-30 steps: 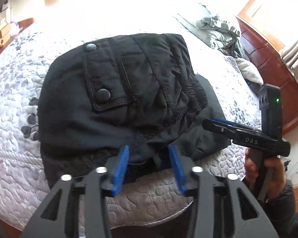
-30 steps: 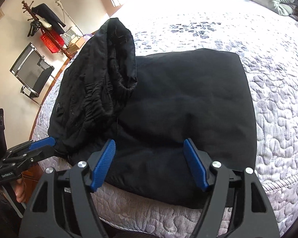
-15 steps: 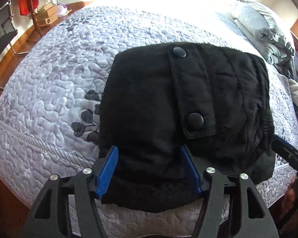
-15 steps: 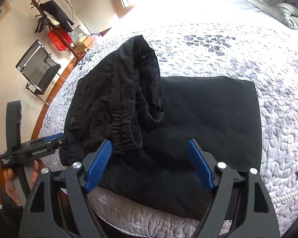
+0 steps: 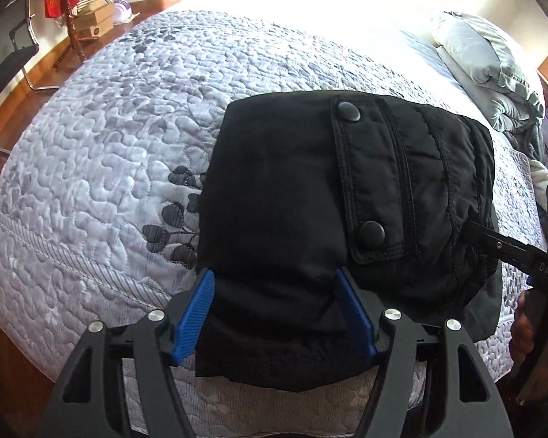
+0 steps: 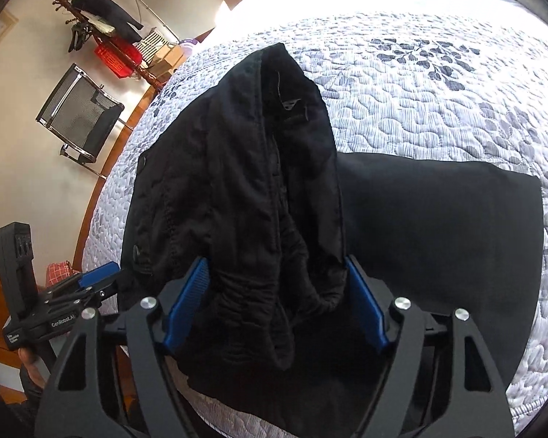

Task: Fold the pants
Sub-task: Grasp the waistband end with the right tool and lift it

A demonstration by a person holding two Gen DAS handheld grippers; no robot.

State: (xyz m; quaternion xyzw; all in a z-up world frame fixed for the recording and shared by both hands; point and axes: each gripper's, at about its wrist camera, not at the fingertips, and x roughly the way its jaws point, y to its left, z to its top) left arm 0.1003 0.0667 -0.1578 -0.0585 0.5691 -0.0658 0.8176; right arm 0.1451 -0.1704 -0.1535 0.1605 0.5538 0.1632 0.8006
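The black pants [image 5: 310, 219] lie folded in a bundle on the quilted bedspread [image 5: 102, 182], near the bed's front edge, pocket flap with two snaps facing up. From the right wrist view the waistband [image 6: 274, 182] is heaped over a flat folded leg section that extends toward 3 o'clock.

Left gripper [image 5: 274, 314]: jaws apart, lately widening; cloth lies between the blue pads without being pinched.

Right gripper [image 6: 274, 303]: jaws apart, lately narrowing slightly; the bunched waistband sits between the pads, and contact cannot be confirmed.

A pillow [image 5: 486, 62] lies at 1 o'clock; a chair [image 6: 80, 116] stands at 10 o'clock.
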